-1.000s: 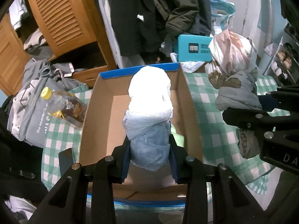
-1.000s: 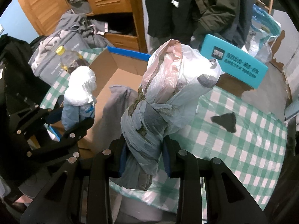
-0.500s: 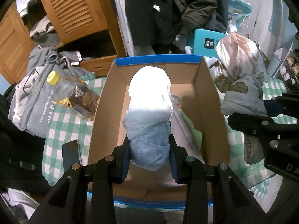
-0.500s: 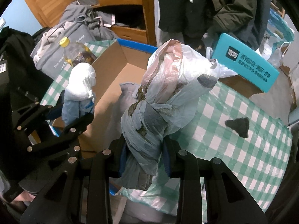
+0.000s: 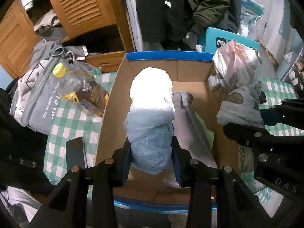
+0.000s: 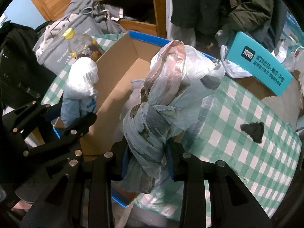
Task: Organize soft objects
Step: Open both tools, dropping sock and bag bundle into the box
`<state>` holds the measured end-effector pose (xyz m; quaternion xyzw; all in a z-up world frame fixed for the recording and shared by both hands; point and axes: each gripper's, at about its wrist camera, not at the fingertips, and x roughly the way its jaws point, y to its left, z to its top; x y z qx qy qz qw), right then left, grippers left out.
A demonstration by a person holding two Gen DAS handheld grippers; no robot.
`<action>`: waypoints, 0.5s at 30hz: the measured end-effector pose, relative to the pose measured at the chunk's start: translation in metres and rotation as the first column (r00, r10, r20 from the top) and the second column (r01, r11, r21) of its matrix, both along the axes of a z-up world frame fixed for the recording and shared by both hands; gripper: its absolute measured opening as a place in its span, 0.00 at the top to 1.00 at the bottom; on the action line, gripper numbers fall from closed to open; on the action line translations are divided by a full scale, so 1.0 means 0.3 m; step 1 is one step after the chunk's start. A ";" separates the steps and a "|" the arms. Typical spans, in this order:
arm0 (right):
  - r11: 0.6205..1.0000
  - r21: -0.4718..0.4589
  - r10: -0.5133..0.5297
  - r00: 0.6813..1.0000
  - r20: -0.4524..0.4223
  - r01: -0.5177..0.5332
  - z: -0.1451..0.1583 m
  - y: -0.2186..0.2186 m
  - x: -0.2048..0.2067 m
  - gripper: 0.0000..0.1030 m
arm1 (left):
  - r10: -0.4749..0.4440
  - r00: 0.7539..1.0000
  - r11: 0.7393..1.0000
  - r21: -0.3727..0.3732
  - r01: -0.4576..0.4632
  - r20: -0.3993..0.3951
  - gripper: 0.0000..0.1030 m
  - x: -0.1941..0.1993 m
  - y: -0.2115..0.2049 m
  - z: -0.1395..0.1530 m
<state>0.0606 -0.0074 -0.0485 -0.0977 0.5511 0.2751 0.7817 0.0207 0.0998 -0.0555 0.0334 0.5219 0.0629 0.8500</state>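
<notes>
Plastic bundles: two; box: one

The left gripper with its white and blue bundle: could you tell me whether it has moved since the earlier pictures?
Yes. The left gripper has advanced over the cardboard box, whose interior now fills more of the left wrist view beneath the bundle.

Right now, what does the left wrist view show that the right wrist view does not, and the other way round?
Only the left wrist view shows the dark phone on the checked cloth. Only the right wrist view shows the small black scrap on the cloth. Both show the cardboard box, the yellow-capped bottle, the teal box, and both knotted bag bundles: the white-blue one between the left gripper's opening jaws, the grey-pink one between the right gripper's, also opening.
</notes>
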 end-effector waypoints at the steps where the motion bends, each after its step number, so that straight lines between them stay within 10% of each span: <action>1: 1.000 -0.006 -0.001 1.000 0.002 0.001 0.000 0.002 0.001 0.62 | 0.002 1.000 1.000 0.001 -0.002 0.000 0.60 -0.001 0.002 0.000; 4: 1.000 -0.005 -0.006 1.000 0.016 0.007 0.007 0.007 -0.001 0.43 | 0.011 1.000 1.000 0.011 -0.011 -0.002 0.54 -0.003 0.008 -0.001; 15: 0.999 -0.003 -0.049 0.998 0.045 0.049 0.039 -0.042 0.004 0.37 | 0.015 1.000 1.000 0.025 -0.016 0.015 0.36 -0.004 0.007 0.017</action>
